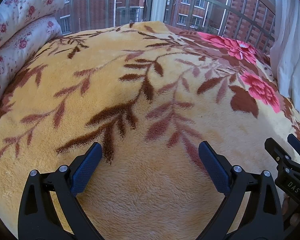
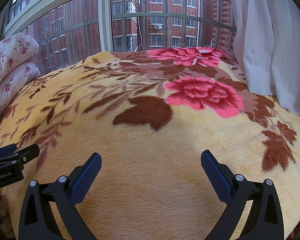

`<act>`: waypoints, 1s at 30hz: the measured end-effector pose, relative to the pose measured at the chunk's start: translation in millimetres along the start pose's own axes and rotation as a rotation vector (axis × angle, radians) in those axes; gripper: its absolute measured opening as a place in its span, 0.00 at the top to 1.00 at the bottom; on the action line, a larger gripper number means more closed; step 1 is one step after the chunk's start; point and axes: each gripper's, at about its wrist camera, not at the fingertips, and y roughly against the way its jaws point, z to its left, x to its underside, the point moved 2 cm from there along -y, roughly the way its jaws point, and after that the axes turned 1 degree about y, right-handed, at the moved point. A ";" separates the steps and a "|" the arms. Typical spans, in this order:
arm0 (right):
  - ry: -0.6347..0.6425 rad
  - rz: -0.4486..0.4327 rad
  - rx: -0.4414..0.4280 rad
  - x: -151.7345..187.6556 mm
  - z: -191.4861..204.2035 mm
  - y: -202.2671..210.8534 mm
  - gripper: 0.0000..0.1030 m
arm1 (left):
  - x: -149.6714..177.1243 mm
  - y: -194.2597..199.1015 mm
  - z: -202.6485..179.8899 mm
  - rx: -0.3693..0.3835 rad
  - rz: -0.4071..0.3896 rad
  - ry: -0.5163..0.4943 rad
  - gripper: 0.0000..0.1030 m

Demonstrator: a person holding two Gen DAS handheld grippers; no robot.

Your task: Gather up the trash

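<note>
A yellow plush blanket (image 1: 150, 100) with brown leaves and pink flowers covers the bed. A small pale scrap (image 1: 243, 45) lies on the far pink flower near the window; in the right wrist view the scrap (image 2: 205, 50) shows at the far end. I cannot tell what it is. My left gripper (image 1: 150, 146) hovers open over the near blanket, with nothing between its blue pads. My right gripper (image 2: 151, 154) is also open and holds nothing. Side by side, each shows in the other's view: right gripper (image 1: 281, 139), left gripper (image 2: 24, 147).
A folded white quilt (image 1: 20, 30) with small red flowers lies along the bed's left side. A white curtain (image 2: 270, 50) hangs at the right. Behind the bed is a barred window (image 2: 150, 20) facing brick buildings. A hand (image 2: 4, 210) shows at the lower left.
</note>
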 end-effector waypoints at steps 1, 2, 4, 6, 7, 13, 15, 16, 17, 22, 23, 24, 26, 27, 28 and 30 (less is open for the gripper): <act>0.000 0.000 0.000 0.0 0.0 0.0 0.05 | 0.2 0.2 -0.3 0.000 0.000 0.000 0.08; 0.000 0.000 0.000 0.1 0.2 0.1 0.05 | 0.4 -0.1 -0.1 0.000 0.001 0.001 0.08; -0.001 0.000 0.000 -0.2 -0.2 0.1 0.05 | 0.2 -0.1 -0.1 0.000 0.000 0.001 0.08; -0.001 0.000 0.001 -0.1 0.1 0.1 0.05 | 0.3 -0.2 -0.4 0.000 0.001 0.000 0.08; -0.001 0.000 0.001 0.2 0.9 0.0 0.05 | 0.2 -0.1 -0.1 0.000 0.001 0.001 0.08; -0.002 0.000 0.000 0.3 0.9 0.2 0.05 | -0.1 -0.1 0.3 0.001 0.001 0.002 0.08; -0.003 -0.001 0.001 -0.2 0.3 0.2 0.05 | -0.1 0.0 0.1 0.001 0.001 0.002 0.08; -0.003 0.000 0.001 -0.2 0.2 0.2 0.05 | -0.3 -0.1 0.4 0.000 0.001 0.001 0.08; -0.003 0.000 0.001 0.0 0.5 0.2 0.05 | -0.1 -0.1 0.0 0.000 0.002 0.000 0.08; -0.003 0.000 0.000 0.3 0.8 0.3 0.05 | 0.6 -1.1 -0.1 0.000 0.003 0.000 0.08; -0.003 0.000 0.000 0.0 0.6 0.2 0.05 | 0.6 -0.6 -0.6 0.001 -0.001 -0.004 0.08; -0.003 -0.001 0.000 -0.3 0.1 0.2 0.05 | 0.8 0.4 -0.9 -0.006 -0.010 -0.007 0.08; -0.004 -0.001 0.001 0.0 0.6 0.3 0.05 | 0.8 3.5 -0.5 -0.022 -0.032 -0.003 0.08; -0.003 0.000 0.001 -0.6 -0.1 -0.1 0.05 | 0.7 4.9 0.0 -0.028 -0.041 0.000 0.08; -0.003 0.001 0.000 -0.2 0.7 -0.3 0.05 | 0.0 4.7 1.3 -0.033 -0.042 0.005 0.08; -0.004 0.000 0.000 -0.3 -0.1 0.2 0.05 | -0.2 2.2 4.4 -0.032 -0.024 0.024 0.08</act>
